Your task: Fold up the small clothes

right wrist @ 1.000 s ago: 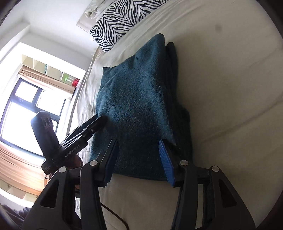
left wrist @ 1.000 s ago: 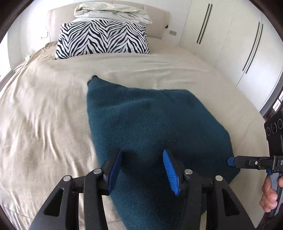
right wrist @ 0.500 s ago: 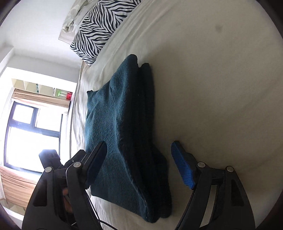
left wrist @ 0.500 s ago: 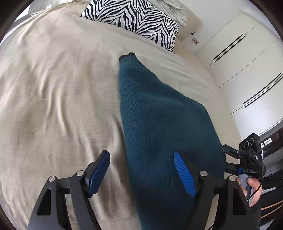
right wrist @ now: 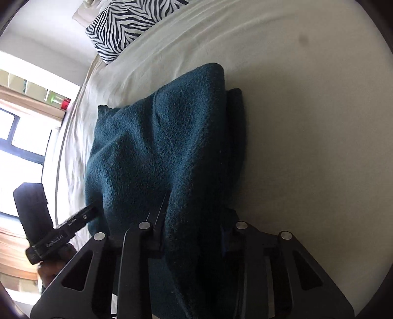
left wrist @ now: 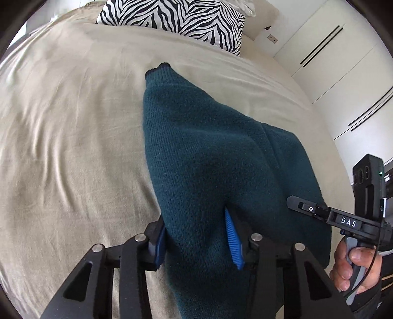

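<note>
A dark teal knitted sweater (left wrist: 208,152) lies folded on the beige bed sheet (left wrist: 68,137), one sleeve cuff pointing toward the pillow. My left gripper (left wrist: 196,235) is shut on the sweater's near left edge, cloth bunched between its blue pads. My right gripper (right wrist: 191,233) is shut on the near right edge of the same sweater (right wrist: 167,137), its pads mostly hidden by the cloth. The near edge is lifted slightly off the sheet. The right gripper also shows in the left wrist view (left wrist: 304,207), touching the sweater.
A zebra-print pillow (left wrist: 176,19) stands at the head of the bed. White wardrobe doors (left wrist: 348,81) run along the right side. A window (right wrist: 17,147) lies to the left in the right wrist view. Bare sheet (right wrist: 307,147) lies right of the sweater.
Both grippers were open beside the sweater's near edge. They have moved in and closed on its near corners, and the cloth now bunches up between the jaws.
</note>
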Available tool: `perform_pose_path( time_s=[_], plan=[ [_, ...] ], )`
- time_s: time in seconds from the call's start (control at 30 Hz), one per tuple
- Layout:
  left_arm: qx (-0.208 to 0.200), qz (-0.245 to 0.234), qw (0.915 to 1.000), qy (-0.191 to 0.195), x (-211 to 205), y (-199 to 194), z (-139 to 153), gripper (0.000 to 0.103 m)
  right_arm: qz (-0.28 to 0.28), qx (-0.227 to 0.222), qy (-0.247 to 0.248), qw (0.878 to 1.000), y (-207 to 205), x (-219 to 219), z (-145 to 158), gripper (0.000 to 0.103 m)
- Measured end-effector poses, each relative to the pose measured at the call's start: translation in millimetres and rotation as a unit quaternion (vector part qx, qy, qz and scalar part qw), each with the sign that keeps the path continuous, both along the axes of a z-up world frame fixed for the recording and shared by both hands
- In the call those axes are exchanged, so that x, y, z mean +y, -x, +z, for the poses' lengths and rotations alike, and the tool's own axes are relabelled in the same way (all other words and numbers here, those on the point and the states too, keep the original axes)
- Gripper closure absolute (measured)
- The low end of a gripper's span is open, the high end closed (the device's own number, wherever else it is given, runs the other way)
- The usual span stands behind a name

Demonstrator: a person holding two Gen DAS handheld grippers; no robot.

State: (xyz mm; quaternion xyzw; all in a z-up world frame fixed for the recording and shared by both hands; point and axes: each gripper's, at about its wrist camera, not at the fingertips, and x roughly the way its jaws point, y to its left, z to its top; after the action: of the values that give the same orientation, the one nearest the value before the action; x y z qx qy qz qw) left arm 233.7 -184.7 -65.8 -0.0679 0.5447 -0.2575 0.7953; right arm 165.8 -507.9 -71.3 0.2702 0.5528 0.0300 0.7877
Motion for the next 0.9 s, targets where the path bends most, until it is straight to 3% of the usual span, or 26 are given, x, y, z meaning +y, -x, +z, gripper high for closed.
perform_pose_path(
  time_s=[0.1, 0.17, 0.33, 0.53, 0.6, 0.73, 0.9],
  plan=[
    [-0.018, -0.001, 0.9996, -0.02, 4.2, 11.1, 15.2, 0.067, 0.026, -0.01, 0.103, 0.994, 6.4, 32.9, 24.4, 0.081],
    [-0.039, -0.004, 0.9987, -0.033, 10.5, 25.1, 30.9, 0.068, 0.033, -0.024, 0.143, 0.989, 14.2, 51.2, 42.7, 0.082],
    [-0.078, -0.005, 0.996, -0.043, 54.4, 68.7, 66.6, 0.068, 0.05, -0.072, 0.143, 0.986, 52.6, 95.9, 82.7, 0.083],
    [-0.114, 0.003, 0.9919, -0.055, 117.3, 130.0, 86.5, 0.068, 0.083, -0.114, 0.112, 0.984, 110.2, 150.8, 99.0, 0.083],
    [-0.123, 0.005, 0.9906, -0.06, 135.9, 146.2, 84.0, 0.068, 0.096, -0.119, 0.106, 0.983, 122.7, 169.1, 99.6, 0.083],
    [-0.101, 0.019, 0.993, -0.058, 168.3, 157.1, 59.8, 0.068, 0.112, -0.111, 0.084, 0.984, 140.9, 210.8, 89.6, 0.083],
    [-0.073, 0.03, 0.9949, -0.062, 186.0, 150.3, 11.6, 0.061, 0.119, -0.084, 0.075, 0.986, 144.0, 237.5, 50.5, 0.082]
  ],
)
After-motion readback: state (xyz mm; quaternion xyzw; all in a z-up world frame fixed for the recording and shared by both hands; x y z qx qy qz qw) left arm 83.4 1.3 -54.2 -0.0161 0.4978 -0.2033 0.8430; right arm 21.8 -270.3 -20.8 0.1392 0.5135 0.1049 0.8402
